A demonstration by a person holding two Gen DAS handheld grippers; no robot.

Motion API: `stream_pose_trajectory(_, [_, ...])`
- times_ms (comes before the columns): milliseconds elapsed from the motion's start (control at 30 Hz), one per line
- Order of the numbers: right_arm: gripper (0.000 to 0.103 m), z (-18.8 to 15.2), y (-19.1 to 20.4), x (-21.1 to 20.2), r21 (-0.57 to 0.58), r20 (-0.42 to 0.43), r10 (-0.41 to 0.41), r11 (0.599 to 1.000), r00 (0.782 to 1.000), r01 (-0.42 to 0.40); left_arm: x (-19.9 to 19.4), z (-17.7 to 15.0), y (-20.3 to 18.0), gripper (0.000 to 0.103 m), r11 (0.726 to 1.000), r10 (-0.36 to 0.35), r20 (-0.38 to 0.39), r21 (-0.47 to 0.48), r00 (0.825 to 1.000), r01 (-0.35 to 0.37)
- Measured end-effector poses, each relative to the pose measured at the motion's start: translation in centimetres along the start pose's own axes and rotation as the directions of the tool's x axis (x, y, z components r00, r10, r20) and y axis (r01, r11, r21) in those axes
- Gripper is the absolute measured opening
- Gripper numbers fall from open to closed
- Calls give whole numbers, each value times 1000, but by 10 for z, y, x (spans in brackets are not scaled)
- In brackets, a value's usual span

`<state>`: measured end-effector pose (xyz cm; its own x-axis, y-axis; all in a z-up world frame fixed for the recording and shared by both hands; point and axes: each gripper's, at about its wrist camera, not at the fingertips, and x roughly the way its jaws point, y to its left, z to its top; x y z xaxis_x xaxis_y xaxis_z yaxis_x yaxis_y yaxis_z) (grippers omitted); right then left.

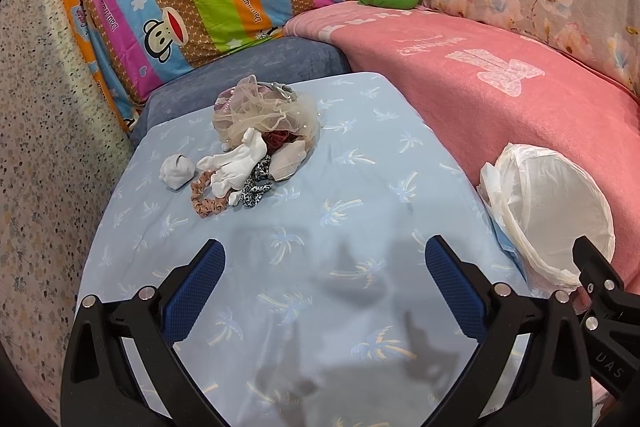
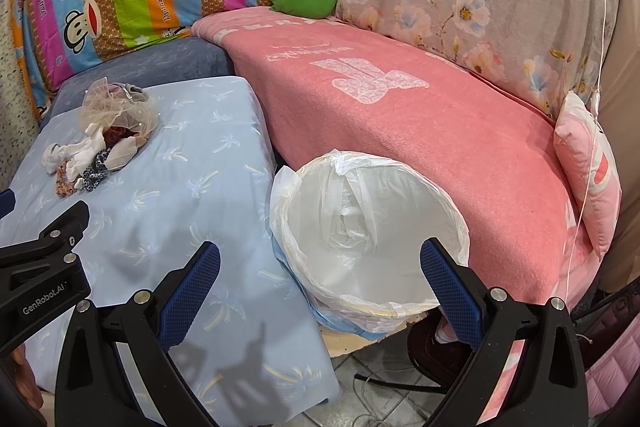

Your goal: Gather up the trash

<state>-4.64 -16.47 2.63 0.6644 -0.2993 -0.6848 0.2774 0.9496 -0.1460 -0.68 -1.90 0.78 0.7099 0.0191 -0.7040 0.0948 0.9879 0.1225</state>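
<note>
Lying at eleven o'clock on the blue palm-print sheet [image 1: 352, 195], the trash pile [image 1: 248, 147] of netting, white socks and scrunchies sits untouched. Left gripper [image 1: 324, 275] and right gripper [image 2: 320, 275] both gape, empty. The lined bin [image 2: 372, 227] stands at three o'clock against the pink blanket [image 2: 420, 115]; its base is hidden.

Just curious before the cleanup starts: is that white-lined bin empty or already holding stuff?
Empty: the bin shows only its white liner inside, in the right wrist view.
</note>
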Motion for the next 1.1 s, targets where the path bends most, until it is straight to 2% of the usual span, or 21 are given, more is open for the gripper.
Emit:
stream_pose_trajectory(600, [97,5,6,-2,-3,14,-10,1000,1000,10,0,7,3,96,1000,-31,6,6,1000,31])
stream_pose_trajectory(1100, [97,22,28,7,31,32,-15,999,999,14,23,15,25,96,993,-115,-15,7,993,116])
